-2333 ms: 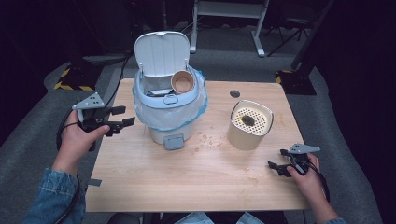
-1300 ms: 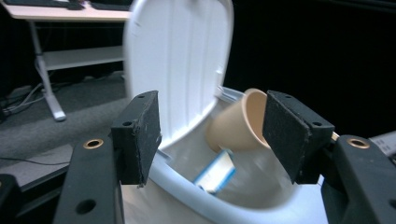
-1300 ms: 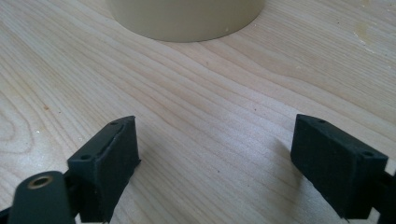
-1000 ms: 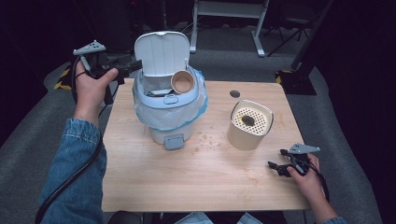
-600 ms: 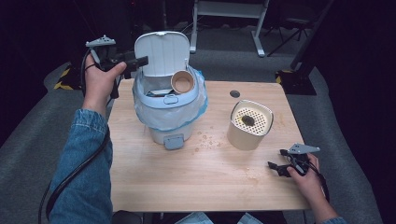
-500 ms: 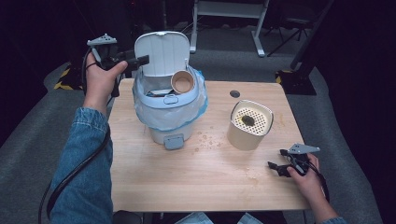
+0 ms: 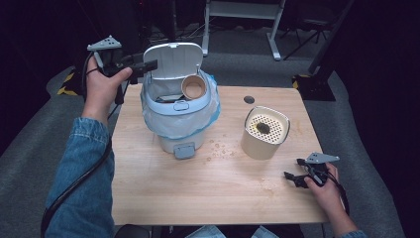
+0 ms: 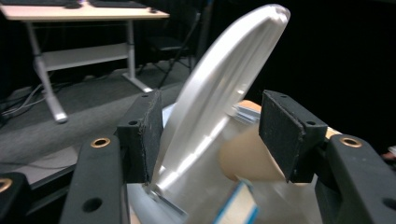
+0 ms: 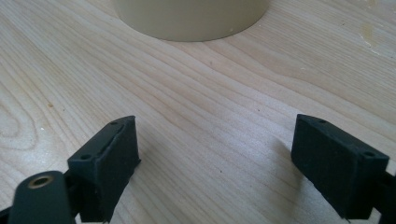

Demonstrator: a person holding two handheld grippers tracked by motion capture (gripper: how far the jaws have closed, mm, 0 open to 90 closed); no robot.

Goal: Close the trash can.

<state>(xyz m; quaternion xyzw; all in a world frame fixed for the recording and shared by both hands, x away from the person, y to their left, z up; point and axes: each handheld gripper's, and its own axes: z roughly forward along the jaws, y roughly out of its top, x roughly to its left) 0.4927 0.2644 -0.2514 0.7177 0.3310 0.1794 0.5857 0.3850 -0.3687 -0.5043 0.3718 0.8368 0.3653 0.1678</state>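
Observation:
A white and blue bin (image 7: 181, 124) with a plastic liner stands on the wooden table (image 7: 198, 198), its lid (image 7: 173, 57) raised upright. A paper cup (image 7: 194, 87) lies in its mouth. My left gripper (image 7: 148, 64) is held up at the lid's left edge. In the left gripper view the lid (image 8: 224, 74) stands between the jaws of that gripper (image 8: 215, 126), close to the left pad and apart from the right one. The jaws have just been closing. My right gripper (image 7: 292, 177) rests open on the table, nothing between its pads (image 9: 215, 154).
A beige container (image 7: 264, 131) with a perforated top stands right of the bin, just beyond the right gripper (image 9: 191, 14). A dark round hole (image 7: 249, 99) sits in the table behind it. Crumbs lie between bin and container. Desk legs stand on the floor beyond.
The left hand rose from beside the table's left edge and moved right to the bin's lid, which now stands between its jaws. The right hand kept still.

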